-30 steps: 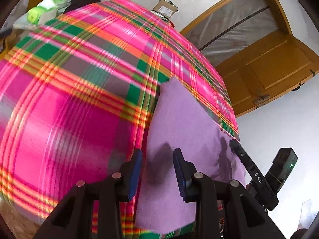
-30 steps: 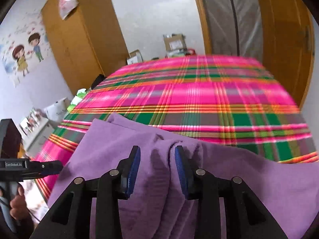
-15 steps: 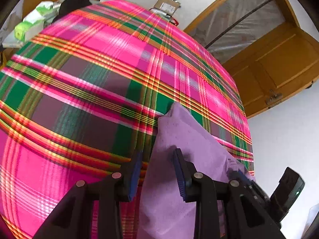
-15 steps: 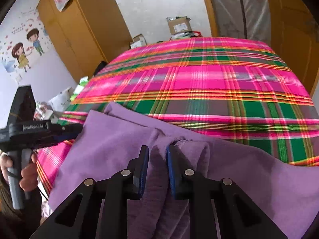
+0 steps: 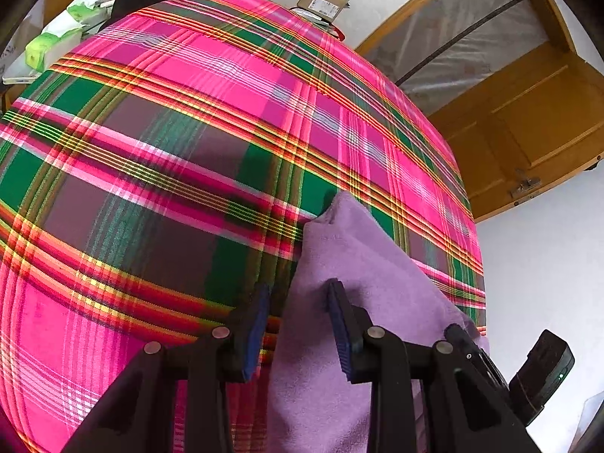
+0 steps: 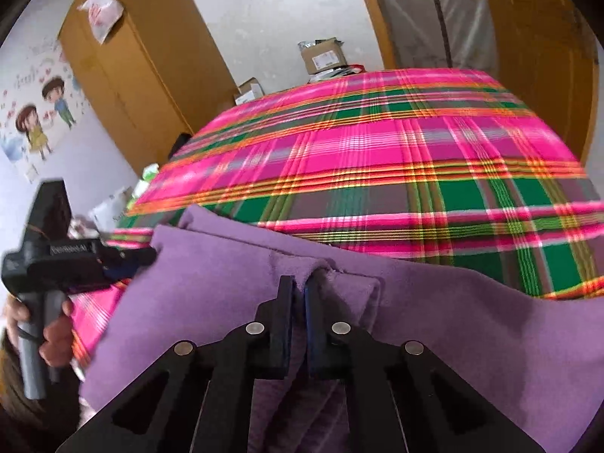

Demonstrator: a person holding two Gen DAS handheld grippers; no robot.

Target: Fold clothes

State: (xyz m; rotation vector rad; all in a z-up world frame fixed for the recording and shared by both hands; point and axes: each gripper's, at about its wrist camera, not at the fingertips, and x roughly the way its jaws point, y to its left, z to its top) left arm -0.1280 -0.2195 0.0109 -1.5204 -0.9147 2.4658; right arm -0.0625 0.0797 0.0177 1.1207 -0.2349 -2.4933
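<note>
1. On the plaid bedspread (image 6: 377, 158), at six o'clock in both views: purple garment (image 6: 472, 332), near edge of the bed.
2. Right gripper (image 6: 298, 294): jaws just closing, now clamped on a raised ridge of the garment. Risk: a thin pinch slips out under a pull.
3. Left gripper (image 5: 298, 302): jaws apart, straddling the garment's left edge, pressing on nothing. Risk: closing here catches the bedspread too, dragging it.
4. Left corner (image 5: 339, 207), at twelve o'clock of the left gripper: bunched. Risk: a crooked fold if only one side lifts.
</note>
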